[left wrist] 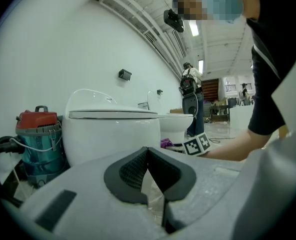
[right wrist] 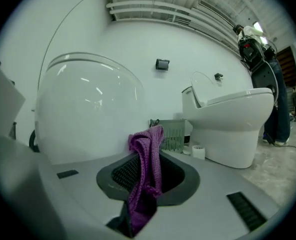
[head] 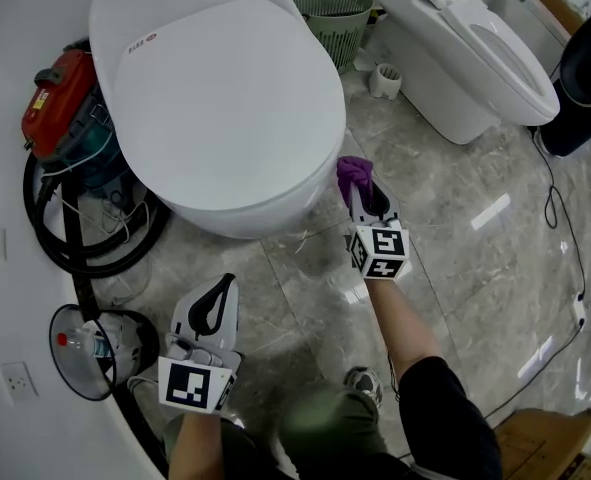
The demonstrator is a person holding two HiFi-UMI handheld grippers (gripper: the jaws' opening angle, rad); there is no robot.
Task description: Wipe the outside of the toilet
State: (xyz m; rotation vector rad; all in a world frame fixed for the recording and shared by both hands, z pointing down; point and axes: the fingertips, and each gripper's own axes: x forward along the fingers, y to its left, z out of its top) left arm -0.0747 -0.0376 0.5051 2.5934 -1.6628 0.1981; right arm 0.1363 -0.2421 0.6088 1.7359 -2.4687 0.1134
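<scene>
Closest to me, low on my left, my left gripper [head: 221,290] hangs over the grey marble floor [head: 455,238], jaws pressed together on nothing, apart from the toilet [head: 215,98]. My right gripper [head: 361,190] pinches a purple cloth [head: 353,173], which hangs bunched between the pads. The cloth is at the bowl's outer wall, front right side, touching or just beside it; I cannot tell which. Toilet lid: closed. Red vacuum [head: 60,103]: left of the toilet.
</scene>
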